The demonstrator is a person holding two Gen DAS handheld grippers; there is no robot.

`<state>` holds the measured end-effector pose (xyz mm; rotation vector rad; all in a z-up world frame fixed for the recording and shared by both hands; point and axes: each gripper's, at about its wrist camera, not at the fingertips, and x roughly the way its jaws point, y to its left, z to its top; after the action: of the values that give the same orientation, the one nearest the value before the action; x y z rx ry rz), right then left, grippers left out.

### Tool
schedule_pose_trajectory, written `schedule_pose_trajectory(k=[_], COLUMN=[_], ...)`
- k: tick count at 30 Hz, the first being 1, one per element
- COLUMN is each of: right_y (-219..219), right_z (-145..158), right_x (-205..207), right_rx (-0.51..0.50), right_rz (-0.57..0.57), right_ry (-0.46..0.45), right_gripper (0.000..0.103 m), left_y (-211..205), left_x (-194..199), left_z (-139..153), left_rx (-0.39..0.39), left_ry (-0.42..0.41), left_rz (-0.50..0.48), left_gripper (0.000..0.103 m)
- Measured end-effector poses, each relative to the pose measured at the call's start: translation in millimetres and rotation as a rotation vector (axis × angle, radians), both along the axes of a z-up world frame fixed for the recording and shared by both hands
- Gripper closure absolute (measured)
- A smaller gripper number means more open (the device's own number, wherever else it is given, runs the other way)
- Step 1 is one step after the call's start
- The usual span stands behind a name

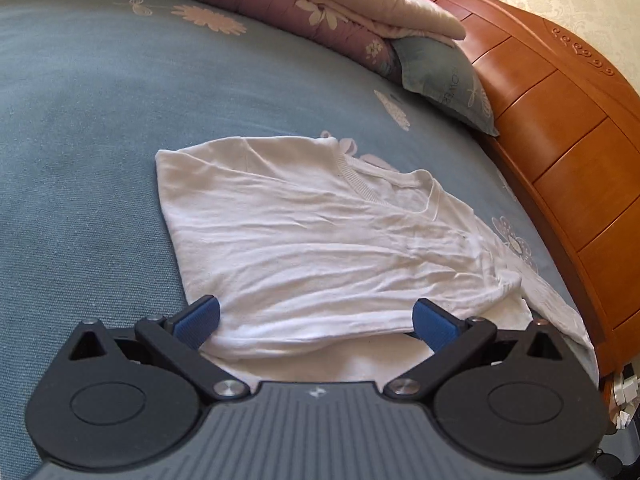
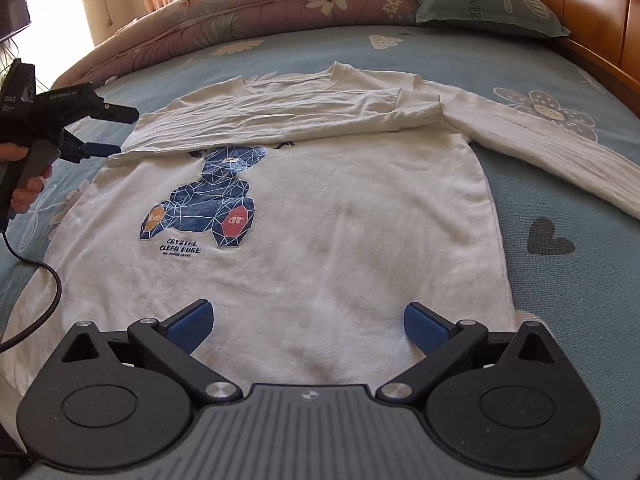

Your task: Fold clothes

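Observation:
A white sweatshirt (image 2: 340,220) with a blue bear print (image 2: 208,196) lies flat on the blue flowered bed sheet (image 2: 560,200). One sleeve (image 2: 304,116) is folded across the chest. The other sleeve (image 2: 540,148) stretches out to the right. My right gripper (image 2: 308,316) hovers open over the hem, with nothing between its blue pads. A hand holds my left gripper (image 2: 116,132) open at the shirt's left shoulder. In the left wrist view the sweatshirt (image 1: 320,232) runs away from my left gripper (image 1: 316,312), its near edge lying between the spread fingers.
A rolled mauve quilt (image 2: 240,12) lies along the far side of the bed, with a teal pillow (image 2: 480,0) beside it. The wooden headboard (image 1: 560,140) bounds the bed on the right. A black cable (image 2: 44,292) trails from the left gripper over the sheet.

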<state>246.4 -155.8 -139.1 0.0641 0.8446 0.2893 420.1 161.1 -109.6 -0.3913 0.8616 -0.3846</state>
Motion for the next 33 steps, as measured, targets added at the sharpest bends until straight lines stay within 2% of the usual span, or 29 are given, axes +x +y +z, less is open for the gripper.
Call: schedule_pose_trajectory(k=[3,7,9,12,14,21,26,28,33], right_y=[-10,-12,-9,-8,-11,-17,-16,-15,-14], right_z=[-3,-3,-3,-4,-4,-4,-4,-4,-4], right_x=[-3,0,1,2,3,3,4,5,5], right_rx=[0.061,0.074,0.058,0.053,0.068,0.121,0.122,0.115,0.103], right_rz=[-0.011,-0.017,-0.016,-0.020,-0.025,-0.047,-0.055,-0.057,-0.050], right_ry=[-0.025,-0.037,-0.040,-0.042,-0.040,-0.035,-0.035,-0.034,-0.036], right_gripper=[0.000,0.000,0.000,0.000,0.000,0.000,0.000,0.000,0.000], left_y=[0,17,25,30,30,40,53,48,38], left_x=[-15,-9,3,15,11,-16,5,7,-29], left_z=[11,24,16,-7,-12,-2,-17,-26,-14], left_rx=[0.021,0.042,-0.001,-0.110,-0.152,-0.182,-0.306,-0.357,-0.476], left_ry=[0.021,-0.035,-0.012,0.046,0.038,-0.032,-0.024,0.006,-0.063], left_rz=[0.004,0.077,0.109,0.124,0.111,0.083,0.160,0.135,-0.017], left_gripper=[0.001,0.001,0.001,0.001,0.001,0.001,0.001,0.001,0.003])
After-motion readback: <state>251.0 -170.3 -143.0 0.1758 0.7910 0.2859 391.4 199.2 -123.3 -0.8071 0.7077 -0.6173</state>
